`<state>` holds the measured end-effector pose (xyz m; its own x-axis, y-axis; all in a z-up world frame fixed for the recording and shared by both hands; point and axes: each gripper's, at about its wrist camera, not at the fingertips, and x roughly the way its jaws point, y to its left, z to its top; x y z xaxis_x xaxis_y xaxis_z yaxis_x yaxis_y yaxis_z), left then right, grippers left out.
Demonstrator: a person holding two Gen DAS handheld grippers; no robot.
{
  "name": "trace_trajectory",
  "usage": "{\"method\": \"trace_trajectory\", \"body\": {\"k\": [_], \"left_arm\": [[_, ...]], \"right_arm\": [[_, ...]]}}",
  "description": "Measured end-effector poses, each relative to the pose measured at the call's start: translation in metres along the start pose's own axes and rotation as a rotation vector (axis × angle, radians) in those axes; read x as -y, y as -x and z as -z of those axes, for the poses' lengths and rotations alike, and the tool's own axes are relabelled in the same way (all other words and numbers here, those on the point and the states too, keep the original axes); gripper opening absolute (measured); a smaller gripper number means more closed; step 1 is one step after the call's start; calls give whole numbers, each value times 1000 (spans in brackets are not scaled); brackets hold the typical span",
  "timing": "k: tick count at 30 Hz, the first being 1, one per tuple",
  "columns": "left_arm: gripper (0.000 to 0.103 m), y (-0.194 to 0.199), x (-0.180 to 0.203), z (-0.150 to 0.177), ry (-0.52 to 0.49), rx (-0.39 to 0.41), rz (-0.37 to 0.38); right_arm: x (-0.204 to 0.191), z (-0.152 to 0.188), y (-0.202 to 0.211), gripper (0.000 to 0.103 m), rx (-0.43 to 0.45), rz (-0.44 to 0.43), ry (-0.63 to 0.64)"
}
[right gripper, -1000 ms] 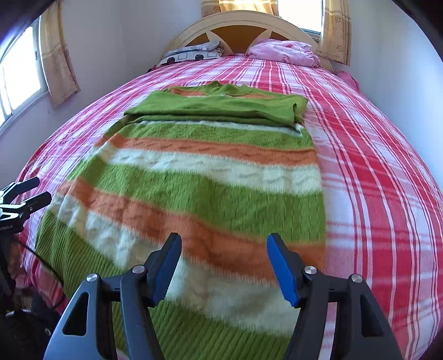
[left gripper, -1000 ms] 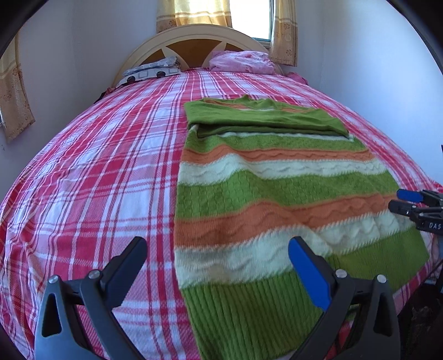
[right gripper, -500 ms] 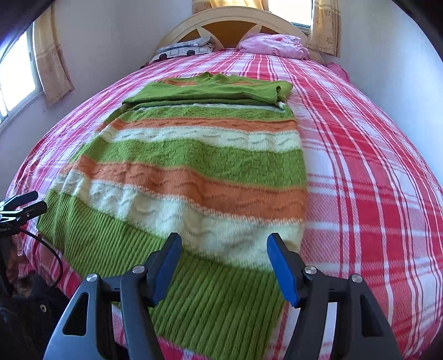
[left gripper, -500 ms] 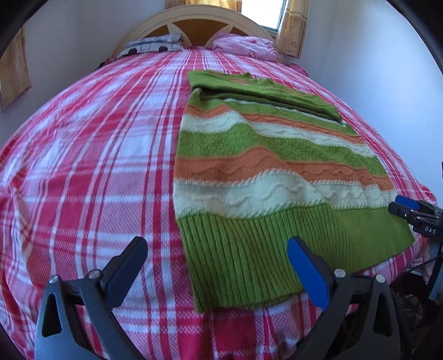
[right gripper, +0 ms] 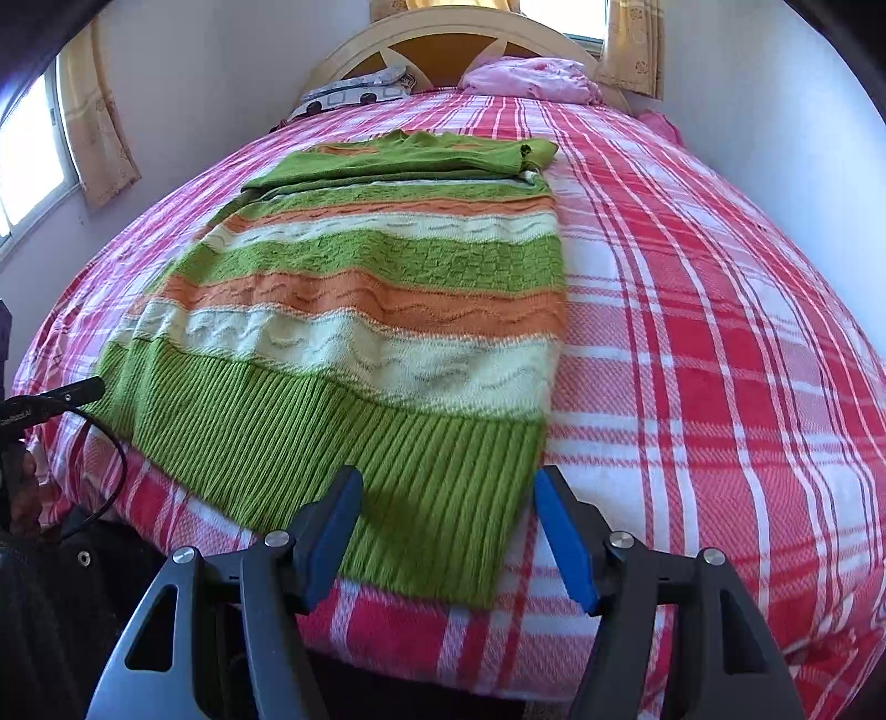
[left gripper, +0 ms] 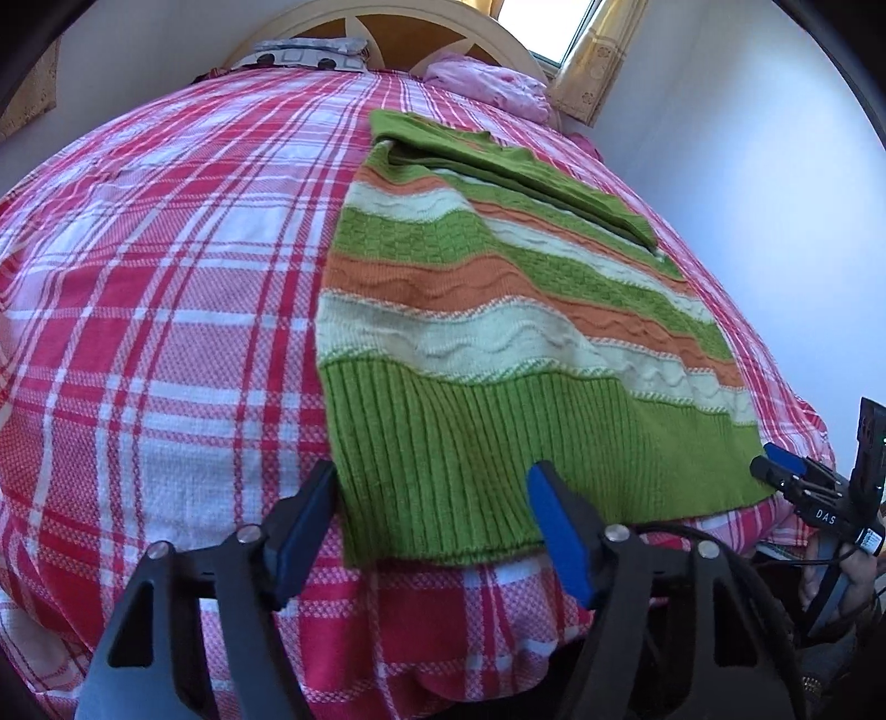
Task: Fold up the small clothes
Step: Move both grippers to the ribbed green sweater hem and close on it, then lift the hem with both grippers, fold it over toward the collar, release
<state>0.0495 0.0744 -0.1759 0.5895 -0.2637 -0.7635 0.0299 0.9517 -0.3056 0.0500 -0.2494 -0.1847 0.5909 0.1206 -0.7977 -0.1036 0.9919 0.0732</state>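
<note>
Sweater, knitted in green, orange and cream stripes, lies flat on the bed, which carries a red and white plaid cover. Its ribbed green hem is the part nearest both tongs, close to the near edge of the bed, and its sleeves are folded across the far end.

The left tongs are spread wide and hold nothing; their 2 blue-padded fingers stand on either side of the hem's left corner, just at the cloth's edge. The right tongs are likewise spread apart and empty, straddling the hem's right corner, with the left finger over the ribbing and the right finger over the plaid.

Beyond the sweater, far ahead of both tongs, a pink pillow rests against the headboard.
</note>
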Motion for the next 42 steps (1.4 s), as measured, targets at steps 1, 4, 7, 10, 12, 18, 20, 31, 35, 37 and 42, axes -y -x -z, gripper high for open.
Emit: {"method": "trace_trajectory", "body": {"k": [1,4,7,10,12,18,20,31,35,37,42], "left_arm": [[67,1,1,1,-1,2,-5],[55,3,1,1,-7,5,-10],[27,6,-1,0,-14,20,-2],[24,6,-3,-1,-12,23,9],[24,6,-3,-1,-12,23,10],[43,2,-6,-2,12,20,-3],[47,2,-7,-3,25,20,10],[14,20,-3,-9,-48,123,85],[14,32,-7,-15,-42,183,111],[14,29,-8,-18,-39,181,117],[14,26,-12,-33,5,196,174]], "right_arm": [[2,2,2,65,4,-9,-6],[8,7,8,65,17,-63,-45],[15,12,13,65,22,-88,-75],[12,13,13,65,20,-88,-75],[11,13,13,65,17,-88,-72],[9,12,14,55,-8,-101,-86],[9,11,12,46,-15,-116,-95],[43,10,16,5,56,-295,-299],[42,5,22,5,112,-334,-295],[46,4,17,5,120,-318,-306],[53,-8,17,4,146,-351,-338]]}}
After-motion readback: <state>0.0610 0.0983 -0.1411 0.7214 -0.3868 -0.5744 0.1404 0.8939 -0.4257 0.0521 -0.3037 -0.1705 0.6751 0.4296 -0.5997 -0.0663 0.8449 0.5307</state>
